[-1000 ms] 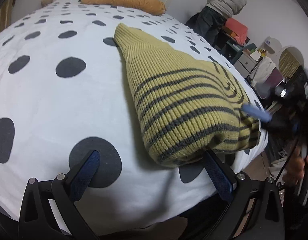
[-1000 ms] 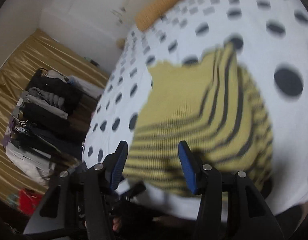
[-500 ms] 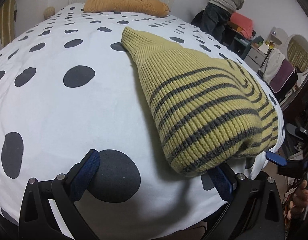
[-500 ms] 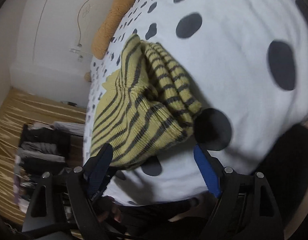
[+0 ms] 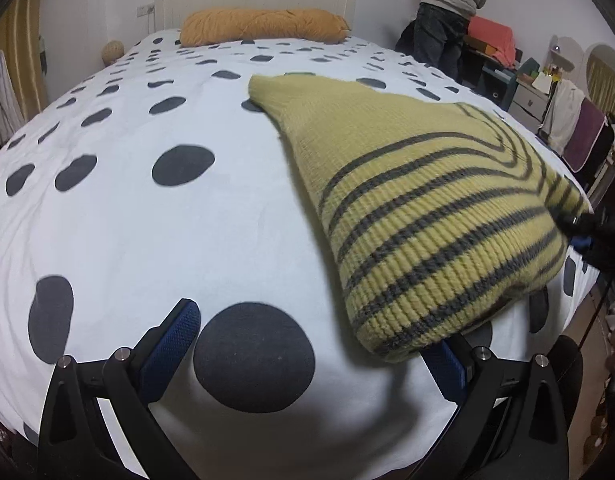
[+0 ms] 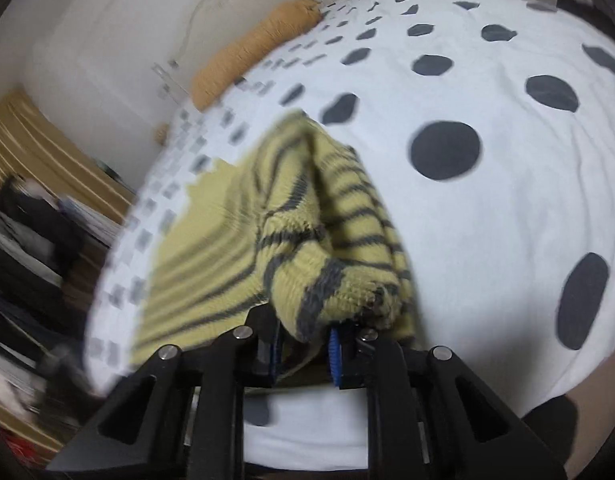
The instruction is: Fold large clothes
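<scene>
One bed (image 5: 119, 240) fills both views, its white cover spotted with dark dots, and an orange bolster (image 5: 263, 26) lies across its head. On the bed's near right part, close to the foot edge, rests the sweater (image 5: 427, 216), a thick yellow knit with grey stripes, already doubled into a bulky wedge that narrows toward the bolster. The right gripper (image 6: 305, 350) is clenched on a bunched corner of the sweater at the near edge, the knit pinched between its blue pads (image 6: 334, 354). The left gripper (image 5: 307, 344) is spread wide and grips nothing; one finger sits over a dark dot, the other just under the sweater's near corner.

Risks, as judged from this arrangement:
- Only one corner is held. A pull by the right gripper alone would likely drag the whole wedge or let its layers slide apart, undoing the fold.
- The grasp takes a thick, rounded bunch, so the knit may creep out from between the pads under load.
- The sweater lies near the foot edge, so a pull toward the person could tip it off the bed.
- The right view is blurred, which suggests fast motion, and speed worsens each of these.
</scene>
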The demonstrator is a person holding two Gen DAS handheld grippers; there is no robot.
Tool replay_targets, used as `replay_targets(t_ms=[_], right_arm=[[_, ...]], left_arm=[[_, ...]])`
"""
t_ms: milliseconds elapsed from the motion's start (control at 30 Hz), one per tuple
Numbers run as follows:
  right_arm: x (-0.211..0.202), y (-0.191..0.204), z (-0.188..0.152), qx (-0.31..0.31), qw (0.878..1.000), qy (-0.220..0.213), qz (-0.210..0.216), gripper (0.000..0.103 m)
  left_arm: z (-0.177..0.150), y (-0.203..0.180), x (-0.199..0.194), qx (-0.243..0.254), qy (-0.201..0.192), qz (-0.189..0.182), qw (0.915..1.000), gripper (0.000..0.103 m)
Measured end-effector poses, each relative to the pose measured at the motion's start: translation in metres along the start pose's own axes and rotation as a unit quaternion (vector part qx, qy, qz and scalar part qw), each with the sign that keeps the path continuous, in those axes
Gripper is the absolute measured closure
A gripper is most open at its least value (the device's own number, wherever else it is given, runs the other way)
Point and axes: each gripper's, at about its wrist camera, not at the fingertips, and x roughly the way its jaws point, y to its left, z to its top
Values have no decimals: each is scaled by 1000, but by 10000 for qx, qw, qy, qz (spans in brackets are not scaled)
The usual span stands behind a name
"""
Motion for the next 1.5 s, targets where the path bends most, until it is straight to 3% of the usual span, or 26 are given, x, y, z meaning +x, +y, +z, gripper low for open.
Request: replay_targets(t_ms=[167, 267, 533, 600, 700, 767, 800, 867, 933, 1000, 1100, 1167, 1200, 1233, 1267, 1300, 1333, 1400, 1433, 1500], right_arm=[[-15, -33, -20, 268, 9996, -13, 129, 88], [-15, -33, -23, 319, 9994, -45, 140, 87], [-11, -30, -25, 494, 9978, -20, 438, 78], [-17, -29, -25, 513, 9972, 25, 543, 72], [-44, -28, -26, 619, 9973, -84, 386, 69], [-73, -25, -22, 550, 9974, -417, 208, 69], [-85, -20, -17, 410, 9973, -582, 181, 69], [-99, -1, -3, 112, 9951, -799, 563, 69], [-93, 18, 11, -57, 9895, -796, 1206, 69], [-73, 39, 21, -178, 9868, -654, 1472, 69], [-32, 47, 27, -144, 9884, -328, 1479, 69], [-5, 36, 26, 40, 9944, -72, 1052, 69], [6, 25, 24, 132, 9974, 32, 708, 76], [13, 17, 20, 198, 9978, 63, 627, 95], [16, 7, 19, 234, 9983, 47, 540, 103], [16, 1, 17, 215, 9980, 24, 592, 103], [16, -4, 17, 247, 9975, 49, 660, 103], [15, -7, 16, 250, 9975, 63, 656, 103], [13, -5, 15, 168, 9979, 24, 620, 103], [11, 0, 15, 48, 9983, -29, 577, 103]], left_arm=[[-3, 16, 3, -146, -50, -81, 9998, 0], [-5, 30, 3, -446, -38, -287, 9986, 0], [-5, 30, -2, -543, 91, -248, 9982, 0], [-8, 24, -17, -441, 61, -202, 9988, 1], [-15, 28, -55, -412, -173, 228, 9987, 2], [-8, 45, -78, -736, -391, 281, 9961, 2], [1, 52, -86, -941, -523, 136, 9941, 2], [24, 55, -94, -1162, -758, -238, 9900, 2], [54, 36, -92, -916, -992, -426, 9899, 2], [77, 12, -83, -685, -1029, -576, 9907, 2], [100, -22, -52, -501, -728, -1211, 9887, 2], [102, -37, -27, -396, -385, -1265, 9904, 2], [99, -44, -14, -336, -187, -1194, 9921, 4], [93, -48, 1, -299, 40, -1051, 9940, 4], [87, -50, 14, -248, 196, -820, 9961, 4], [78, -51, 25, -176, 300, -577, 9977, 1], [70, -49, 32, -177, 343, -639, 9972, 0], [59, -34, 42, -779, 497, -1080, 9899, 0], [57, -28, 43, -974, 566, -1197, 9864, 4], [59, -27, 30, -942, 474, -1190, 9873, 12]])
